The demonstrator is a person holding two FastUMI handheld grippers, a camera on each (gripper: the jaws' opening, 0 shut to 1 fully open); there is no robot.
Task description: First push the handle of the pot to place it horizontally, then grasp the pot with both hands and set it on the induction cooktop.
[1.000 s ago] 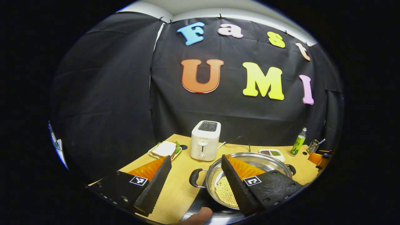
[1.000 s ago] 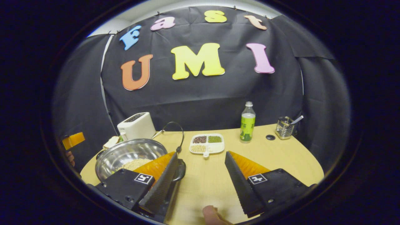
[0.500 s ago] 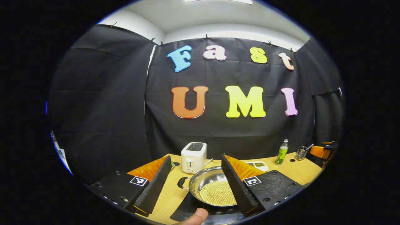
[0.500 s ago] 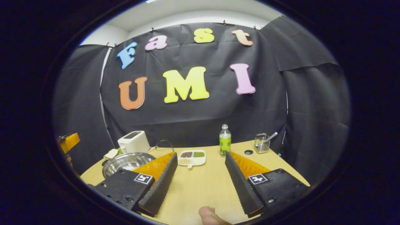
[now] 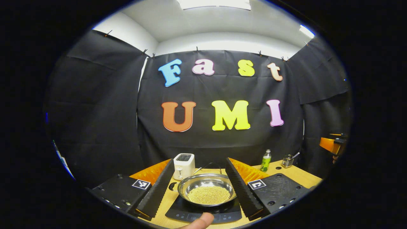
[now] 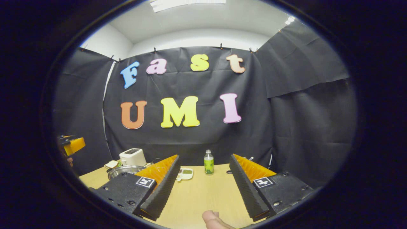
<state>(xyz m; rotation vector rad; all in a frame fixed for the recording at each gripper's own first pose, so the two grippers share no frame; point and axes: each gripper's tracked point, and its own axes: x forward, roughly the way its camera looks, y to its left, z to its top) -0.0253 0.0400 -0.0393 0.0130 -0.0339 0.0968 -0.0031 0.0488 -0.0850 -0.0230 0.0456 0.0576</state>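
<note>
Left gripper view, and your wooden table spreads out ahead, with the black induction cooktop at its near edge. Your steel pot of yellow beans sits squarely on it, between your left gripper fingers but clear of them; jaws spread, holding nothing. White toaster just behind. Right gripper hangs released over bare tabletop, pot off to its left. Green bottle stands far back.
</note>
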